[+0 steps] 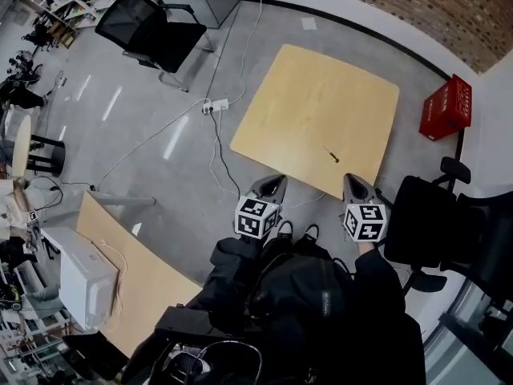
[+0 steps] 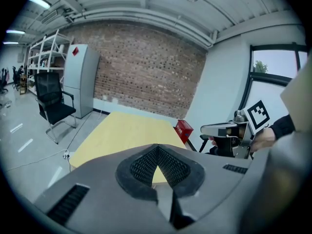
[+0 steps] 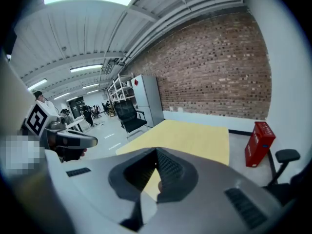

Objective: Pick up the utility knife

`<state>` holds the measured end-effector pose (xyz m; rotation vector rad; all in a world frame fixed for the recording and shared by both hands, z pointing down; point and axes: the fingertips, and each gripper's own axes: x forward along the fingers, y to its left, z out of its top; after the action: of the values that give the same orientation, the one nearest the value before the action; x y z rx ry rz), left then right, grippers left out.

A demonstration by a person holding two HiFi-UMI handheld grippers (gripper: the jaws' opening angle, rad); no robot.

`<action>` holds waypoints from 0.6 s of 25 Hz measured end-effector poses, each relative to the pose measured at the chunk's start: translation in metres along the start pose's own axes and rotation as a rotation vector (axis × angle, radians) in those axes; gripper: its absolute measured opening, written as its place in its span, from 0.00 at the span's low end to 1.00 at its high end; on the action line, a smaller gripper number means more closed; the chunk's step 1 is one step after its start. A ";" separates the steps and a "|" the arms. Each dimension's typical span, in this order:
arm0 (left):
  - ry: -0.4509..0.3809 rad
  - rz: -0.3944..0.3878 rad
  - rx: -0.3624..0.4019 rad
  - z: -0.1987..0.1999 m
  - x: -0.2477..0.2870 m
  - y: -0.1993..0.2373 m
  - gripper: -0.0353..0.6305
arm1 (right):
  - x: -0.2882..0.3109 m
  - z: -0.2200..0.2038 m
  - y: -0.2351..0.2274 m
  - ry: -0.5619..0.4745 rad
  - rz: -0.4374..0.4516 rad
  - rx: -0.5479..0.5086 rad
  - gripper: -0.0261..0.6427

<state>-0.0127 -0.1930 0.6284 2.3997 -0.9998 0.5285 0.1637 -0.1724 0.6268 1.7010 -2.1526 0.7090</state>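
Observation:
The utility knife (image 1: pixel 331 155) is a small, thin dark object lying on the light wooden table (image 1: pixel 321 95), close to its near edge. My left gripper (image 1: pixel 272 184) hovers just off the table's near left corner, shut and empty. My right gripper (image 1: pixel 355 184) hangs at the near edge, a little to the right of the knife and short of it, also shut with nothing in it. In the left gripper view, the meshed pads (image 2: pixel 157 147) meet above the table (image 2: pixel 122 130). The knife is hidden behind the jaws in both gripper views.
A red crate (image 1: pixel 446 109) stands on the floor right of the table. Black office chairs stand at far left (image 1: pixel 152 26) and near right (image 1: pixel 449 223). A power strip (image 1: pixel 215 105) with cables lies left of the table. Another wooden table (image 1: pixel 128 271) is at lower left.

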 end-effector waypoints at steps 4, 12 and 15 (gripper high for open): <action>0.054 0.005 -0.030 -0.026 0.006 0.004 0.06 | 0.019 -0.027 0.002 0.069 0.029 -0.027 0.04; 0.148 0.028 -0.066 -0.065 0.014 0.014 0.06 | 0.057 -0.068 -0.006 0.204 0.071 -0.058 0.04; 0.175 0.033 -0.085 -0.079 0.016 0.017 0.06 | 0.072 -0.075 -0.011 0.238 0.081 -0.079 0.04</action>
<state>-0.0276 -0.1679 0.7049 2.2229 -0.9668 0.6805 0.1520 -0.1915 0.7290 1.4190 -2.0628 0.7936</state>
